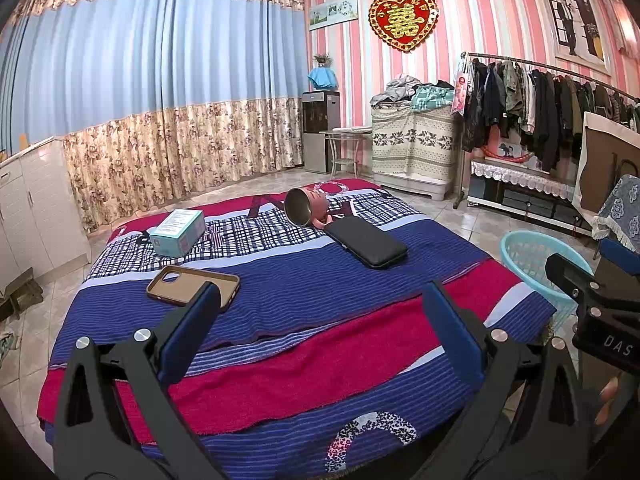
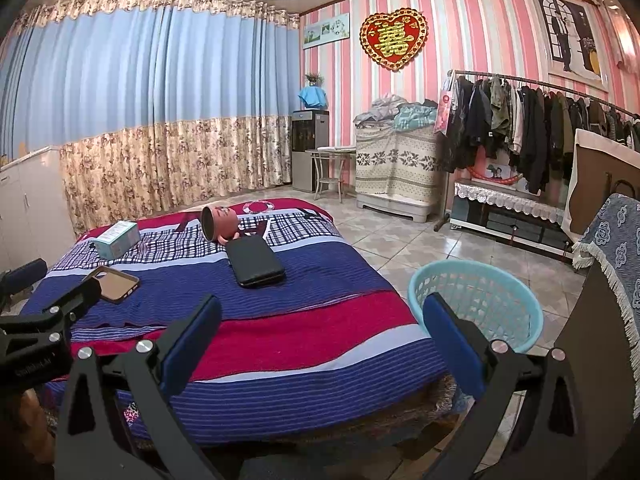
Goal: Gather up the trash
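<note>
Both tools gape, nothing between the pads: left tool [image 1: 320, 340], right tool [image 2: 320, 344], over the bed's [image 1: 360, 340] near edge. Teal box [image 1: 178, 233] at the far left corner, print unreadable; brown phone case [image 1: 192, 286] nearer on the left, tipped pink mug [image 1: 306, 206] touching the black wallet [image 1: 366, 242] mid-bed. Left view reads "DAS" on the right tool's body; right view shows the whole blue basket [image 2: 476, 304] on the floor off the bed's right edge.

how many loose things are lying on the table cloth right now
4: a teal box at the far left, a brown phone case nearer on the left, a pink mug tipped on its side at the far middle, and a black wallet just in front of it.
</note>
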